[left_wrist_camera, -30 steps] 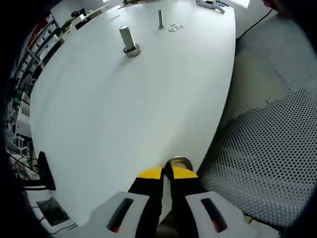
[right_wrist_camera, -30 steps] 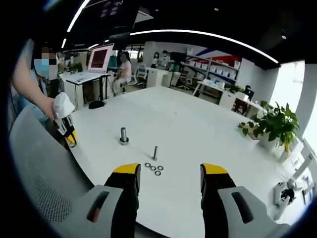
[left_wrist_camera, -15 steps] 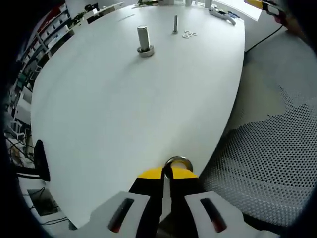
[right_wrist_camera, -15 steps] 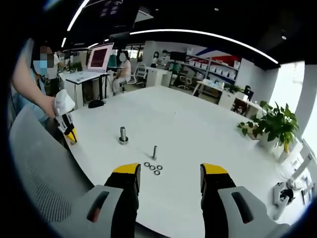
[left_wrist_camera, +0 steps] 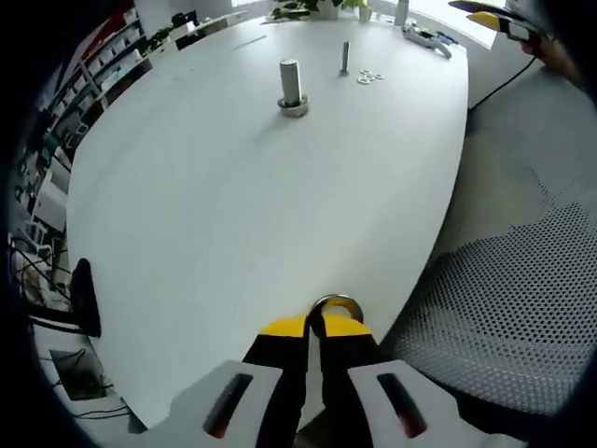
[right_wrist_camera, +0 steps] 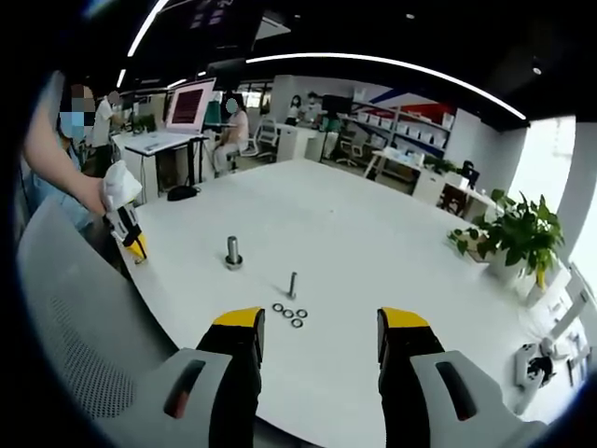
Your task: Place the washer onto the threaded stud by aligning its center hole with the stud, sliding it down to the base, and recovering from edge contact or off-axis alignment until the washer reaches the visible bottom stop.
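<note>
In the left gripper view, the left gripper [left_wrist_camera: 315,327] has its yellow-tipped fingers [left_wrist_camera: 284,329] pressed together on a metal washer [left_wrist_camera: 336,304], whose ring pokes out just past the tips. Beyond the fingers stretches a white table [left_wrist_camera: 233,205]; far ahead stand a thick stud [left_wrist_camera: 291,86] on a nut-like base and, further right, a thin threaded stud [left_wrist_camera: 344,57] with spare washers [left_wrist_camera: 370,77] beside it. In the right gripper view, the right gripper [right_wrist_camera: 320,331] is spread wide and holds nothing (the table shows between its fingers). Ahead of it lie the spare washers, then the studs. A mesh chair [left_wrist_camera: 513,308] sits right of the left fingers.
</note>
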